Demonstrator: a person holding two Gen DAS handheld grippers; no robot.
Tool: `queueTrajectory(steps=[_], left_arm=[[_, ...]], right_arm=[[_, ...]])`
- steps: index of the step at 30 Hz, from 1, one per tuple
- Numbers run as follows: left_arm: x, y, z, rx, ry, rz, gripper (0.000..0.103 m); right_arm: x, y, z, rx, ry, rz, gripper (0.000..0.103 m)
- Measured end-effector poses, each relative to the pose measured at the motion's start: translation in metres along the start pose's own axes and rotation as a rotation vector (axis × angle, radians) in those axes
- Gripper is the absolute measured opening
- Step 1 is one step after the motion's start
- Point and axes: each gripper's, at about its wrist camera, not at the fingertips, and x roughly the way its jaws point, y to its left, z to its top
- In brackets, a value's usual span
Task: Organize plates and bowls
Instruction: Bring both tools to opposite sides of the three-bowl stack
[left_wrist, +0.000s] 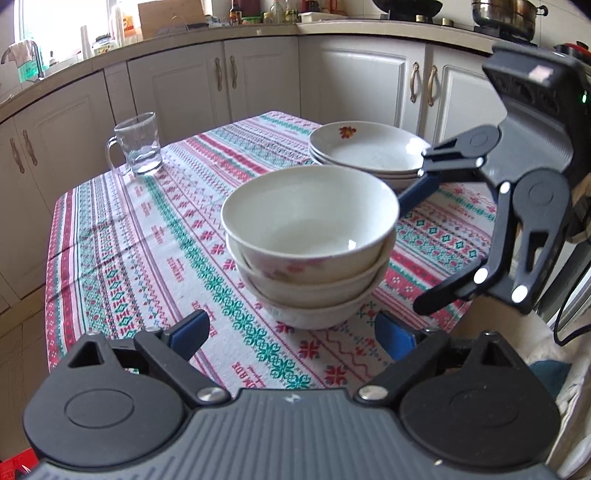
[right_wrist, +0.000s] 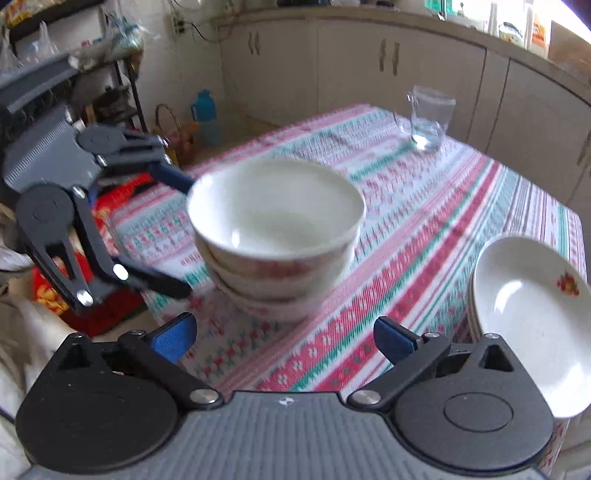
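The right wrist view is blurred, and the stack of plates (right_wrist: 532, 295) runs off its right edge. The stack of bowls (left_wrist: 310, 243), three nested, white with faint pink flowers, stands mid-frame on the cloth-covered surface (left_wrist: 147, 240); the plates (left_wrist: 364, 151) lie just behind it, upper right. The left gripper (left_wrist: 291, 332) and right gripper (right_wrist: 284, 339) both have jaws spread wide, holding nothing.

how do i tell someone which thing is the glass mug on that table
Find the table with the red and green patterned cloth. Past the bowl stack in the middle, near the far corner by the cabinets, stands the mug. It alone is clear glass with a handle; everything else is white crockery.
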Motion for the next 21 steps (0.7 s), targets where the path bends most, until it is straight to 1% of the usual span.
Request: queueTrajectory(steps=[8,10,15,17,21], left_arm=[[0.008,0.007,-0.002,-0.023,0.021,-0.009,0.096],[0.011,0.008,-0.003,-0.029,0.026,-0.012,0.096],[0.019,0.012,-0.003,-0.048,0.044,-0.03,0.096],[0.022,0.014,-0.004,-0.056,0.05,-0.037,0.096],[0.03,0.017,-0.005,-0.068,0.071,-0.054,0.096]], right_arm=[[0.038,-0.005,-0.011,0.022,0.068,-0.02,0.103],[0.041,-0.001,-0.012,-0.012,0.063,-0.048,0.103],[0.042,-0.003,-0.008,0.008,0.093,-0.054,0.103],[0.042,-0.002,-0.008,0.023,0.084,-0.067,0.103],[0.04,0.001,-0.019,0.051,0.0,-0.1,0.103]])
